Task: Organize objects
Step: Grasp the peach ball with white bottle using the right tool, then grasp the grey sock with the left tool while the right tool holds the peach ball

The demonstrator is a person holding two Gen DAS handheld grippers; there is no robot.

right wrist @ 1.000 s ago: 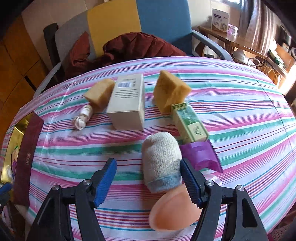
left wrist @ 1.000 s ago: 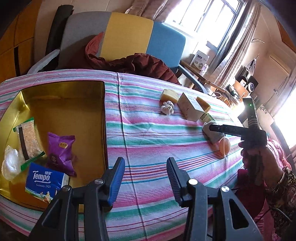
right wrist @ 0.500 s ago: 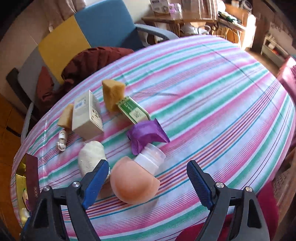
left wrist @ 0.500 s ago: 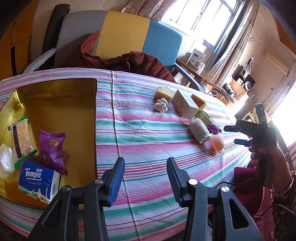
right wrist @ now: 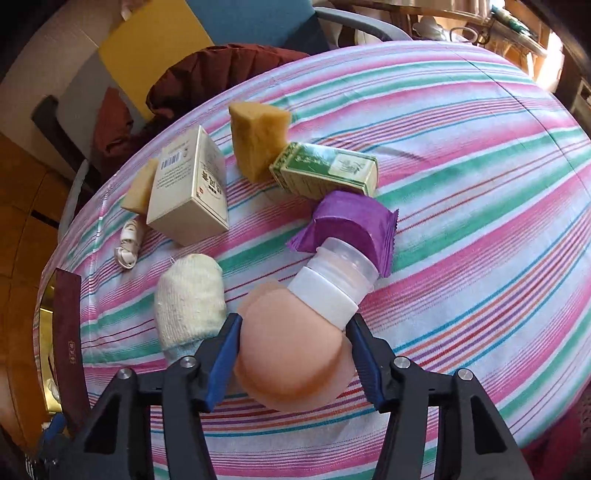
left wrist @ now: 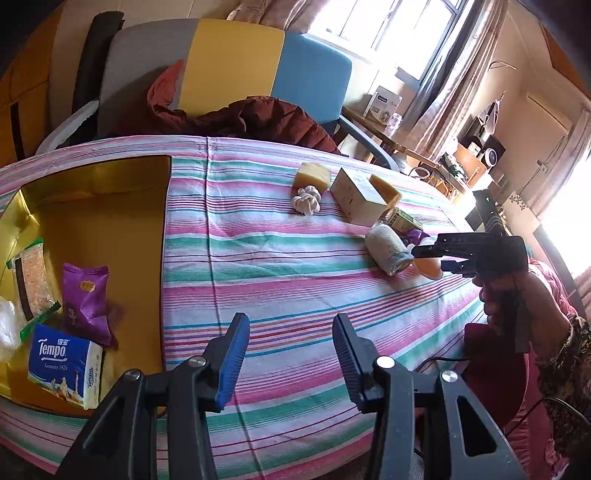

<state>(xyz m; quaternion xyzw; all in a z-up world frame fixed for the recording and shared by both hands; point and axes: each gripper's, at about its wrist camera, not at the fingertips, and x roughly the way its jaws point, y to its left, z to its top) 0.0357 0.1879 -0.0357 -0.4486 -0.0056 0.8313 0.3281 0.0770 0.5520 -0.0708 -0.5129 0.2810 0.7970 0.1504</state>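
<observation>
Striped tablecloth (left wrist: 280, 258) covers the table. Behind it stands a chair (left wrist: 236, 62) with grey, yellow and blue panels; a dark red jacket (left wrist: 258, 118) lies on its seat. Window (left wrist: 388, 29) with curtains (left wrist: 443, 92) at rear right.

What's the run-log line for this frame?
right gripper: closing around peach bottle, contact unclear | left gripper: open, empty | gold tray: partly filled

A striped tablecloth (left wrist: 280, 258) is covering the table. A grey, yellow and blue chair (left wrist: 236, 70) is standing behind it, with a maroon jacket (left wrist: 251, 118) lying over it. Daylight is streaming through the curtained window (left wrist: 399, 33). A side table (left wrist: 402, 136) is standing beyond.
</observation>
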